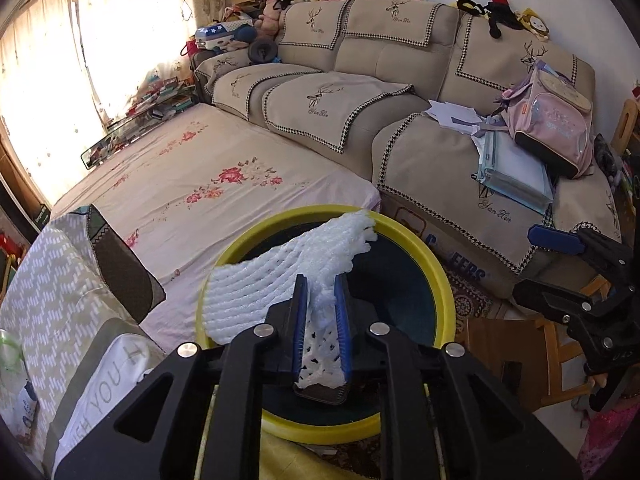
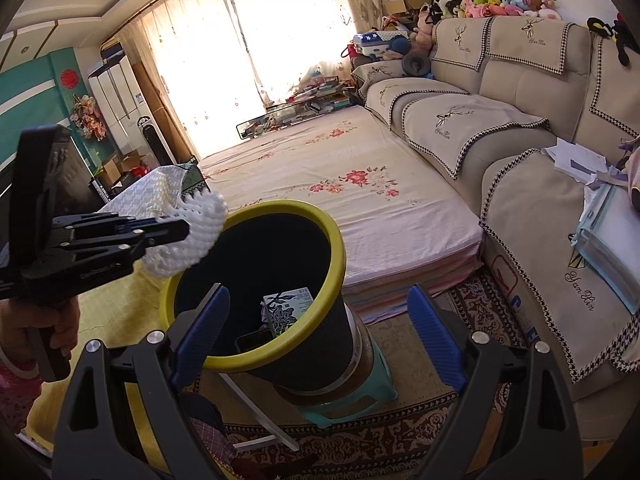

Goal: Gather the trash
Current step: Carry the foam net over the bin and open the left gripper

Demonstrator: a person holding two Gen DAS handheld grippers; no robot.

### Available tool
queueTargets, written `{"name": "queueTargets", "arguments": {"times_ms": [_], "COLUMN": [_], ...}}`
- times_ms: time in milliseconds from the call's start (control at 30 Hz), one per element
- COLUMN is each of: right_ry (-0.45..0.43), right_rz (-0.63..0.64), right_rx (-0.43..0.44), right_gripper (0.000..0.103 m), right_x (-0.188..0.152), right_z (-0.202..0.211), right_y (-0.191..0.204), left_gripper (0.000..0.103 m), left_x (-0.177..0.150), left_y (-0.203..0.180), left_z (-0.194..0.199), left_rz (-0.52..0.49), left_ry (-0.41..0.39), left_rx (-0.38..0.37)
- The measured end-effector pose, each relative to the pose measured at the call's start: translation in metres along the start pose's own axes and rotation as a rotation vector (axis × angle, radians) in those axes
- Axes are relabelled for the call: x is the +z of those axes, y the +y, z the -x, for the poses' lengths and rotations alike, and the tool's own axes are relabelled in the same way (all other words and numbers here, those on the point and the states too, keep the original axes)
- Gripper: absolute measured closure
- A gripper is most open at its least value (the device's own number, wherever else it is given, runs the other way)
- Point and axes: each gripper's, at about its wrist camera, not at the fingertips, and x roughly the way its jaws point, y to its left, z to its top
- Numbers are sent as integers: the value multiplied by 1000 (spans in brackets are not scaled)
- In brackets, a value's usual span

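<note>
A white foam fruit net [image 1: 280, 276] is pinched between the blue pads of my left gripper [image 1: 322, 284], which is shut on it. The net hangs over the mouth of a dark bin with a yellow rim [image 1: 436, 276]. In the right wrist view the left gripper [image 2: 182, 230] holds the net [image 2: 192, 236] at the bin's left rim [image 2: 336, 256], a hand gripping its handle. A printed carton [image 2: 286, 304] lies inside the bin. My right gripper [image 2: 320, 292] stands open just above the bin's near edge with nothing between its fingers; it also shows as the right gripper [image 1: 536, 264] beside the bin.
The bin stands on a teal stool [image 2: 360, 396] over a patterned rug [image 2: 380, 440]. Behind it lies a low mattress with a floral sheet [image 2: 360, 184]. A beige sofa [image 2: 532, 208] on the right carries papers [image 1: 508, 168] and a pink backpack [image 1: 556, 120]. A patterned pillow [image 1: 60, 280] sits left.
</note>
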Motion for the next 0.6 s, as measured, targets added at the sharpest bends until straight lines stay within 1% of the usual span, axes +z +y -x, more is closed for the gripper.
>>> {"name": "queueTargets", "arguments": {"times_ms": [33, 67, 133, 233, 300, 400, 433, 533, 600], "right_ry": [1, 1, 1, 3, 8, 15, 17, 24, 29], "right_rz": [0, 0, 0, 0, 2, 10, 14, 35, 55], "right_rx": [-1, 0, -2, -1, -2, 7, 9, 30, 49], "right_gripper": [17, 17, 17, 17, 16, 15, 15, 15, 15], "right_x": [1, 1, 1, 1, 1, 1, 1, 2, 3], "right_z": [0, 0, 0, 0, -2, -3, -3, -6, -9], "right_y": [1, 1, 1, 2, 5, 11, 14, 28, 41], "left_gripper": [71, 51, 34, 34, 34, 28, 26, 25, 24], "left_x": [-1, -1, -5, -12, -17, -32, -36, -61, -81], "left_y": [1, 3, 6, 12, 17, 30, 33, 52, 69], "left_z": [-5, -8, -8, 7, 24, 59, 71, 110, 138], "left_rz": [8, 17, 26, 36, 54, 100, 116, 173, 218], "left_ry": [10, 17, 15, -5, -38, -93, -110, -171, -208], "left_rx": [-2, 4, 20, 23, 20, 22, 29, 68, 111]}}
